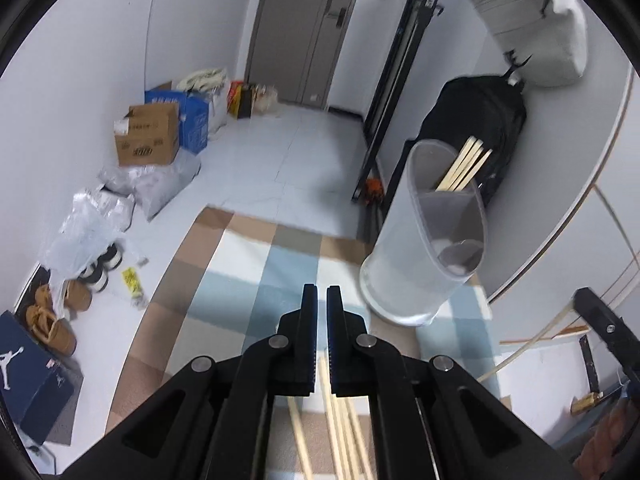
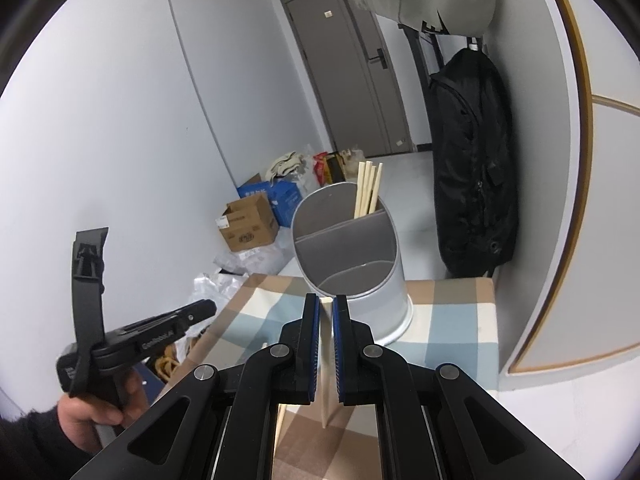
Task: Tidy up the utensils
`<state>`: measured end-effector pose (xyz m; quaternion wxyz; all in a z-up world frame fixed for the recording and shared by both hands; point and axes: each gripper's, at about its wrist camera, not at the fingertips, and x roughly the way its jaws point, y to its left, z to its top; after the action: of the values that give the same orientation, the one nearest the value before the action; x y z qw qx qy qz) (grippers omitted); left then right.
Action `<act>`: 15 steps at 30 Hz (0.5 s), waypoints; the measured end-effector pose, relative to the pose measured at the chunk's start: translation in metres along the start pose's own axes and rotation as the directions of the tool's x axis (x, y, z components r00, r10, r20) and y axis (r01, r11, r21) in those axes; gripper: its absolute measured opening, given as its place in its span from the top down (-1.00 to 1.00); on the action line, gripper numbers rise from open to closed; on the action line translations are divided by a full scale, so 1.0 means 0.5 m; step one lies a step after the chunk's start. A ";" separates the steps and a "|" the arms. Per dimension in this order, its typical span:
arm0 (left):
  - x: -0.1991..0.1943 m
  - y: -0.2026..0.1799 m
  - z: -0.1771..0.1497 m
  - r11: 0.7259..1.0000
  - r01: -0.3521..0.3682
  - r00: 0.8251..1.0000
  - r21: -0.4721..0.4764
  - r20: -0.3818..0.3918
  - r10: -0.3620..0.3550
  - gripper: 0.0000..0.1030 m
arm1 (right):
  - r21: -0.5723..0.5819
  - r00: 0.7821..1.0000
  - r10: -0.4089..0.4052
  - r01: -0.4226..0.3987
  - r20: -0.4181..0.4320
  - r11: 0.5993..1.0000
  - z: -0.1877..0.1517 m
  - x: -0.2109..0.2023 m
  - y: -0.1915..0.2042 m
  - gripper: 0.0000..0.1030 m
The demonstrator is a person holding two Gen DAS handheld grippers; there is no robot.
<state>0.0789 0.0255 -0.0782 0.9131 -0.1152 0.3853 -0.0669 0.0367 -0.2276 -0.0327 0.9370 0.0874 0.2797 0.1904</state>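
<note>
The right gripper (image 2: 326, 308) fingers clench one pale wooden chopstick (image 2: 327, 360) before the grey divided plastic holder (image 2: 352, 256) on the checked counter (image 2: 452, 320); next, lift it over the chopstick compartment. Left gripper (image 1: 322, 294) fingers look closed, empty

black backpack (image 2: 472, 168) upright against wall, grey bag (image 1: 532, 28) hanging above it, grey door (image 2: 352, 76) at back, brown cardboard box (image 1: 147, 136) beside blue box (image 1: 192, 114), plastic bags (image 1: 92, 216), tan shoes (image 1: 52, 320), navy shoebox (image 1: 32, 376), checked cloth (image 2: 448, 320)
</note>
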 end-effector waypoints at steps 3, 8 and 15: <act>0.033 0.008 -0.004 1.000 0.004 0.994 -0.008 -0.106 -0.005 0.99 | -0.006 1.000 -0.001 0.001 0.004 1.000 -0.005 -0.007 0.008 0.89; 0.119 0.021 -0.017 0.998 -0.059 0.960 0.017 -0.274 0.061 0.41 | -0.018 0.999 0.008 -0.007 0.034 1.000 -0.001 -0.023 0.021 0.89; 0.199 0.025 -0.027 0.989 -0.127 0.916 0.074 -0.373 0.146 0.33 | -0.019 0.997 0.037 -0.036 0.071 0.999 0.024 -0.025 0.030 0.89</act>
<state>0.1389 0.0143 -0.1589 0.8267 -0.0512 0.5593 -0.0332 0.0293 -0.2194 -0.0124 0.9435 0.0908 0.2426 0.2067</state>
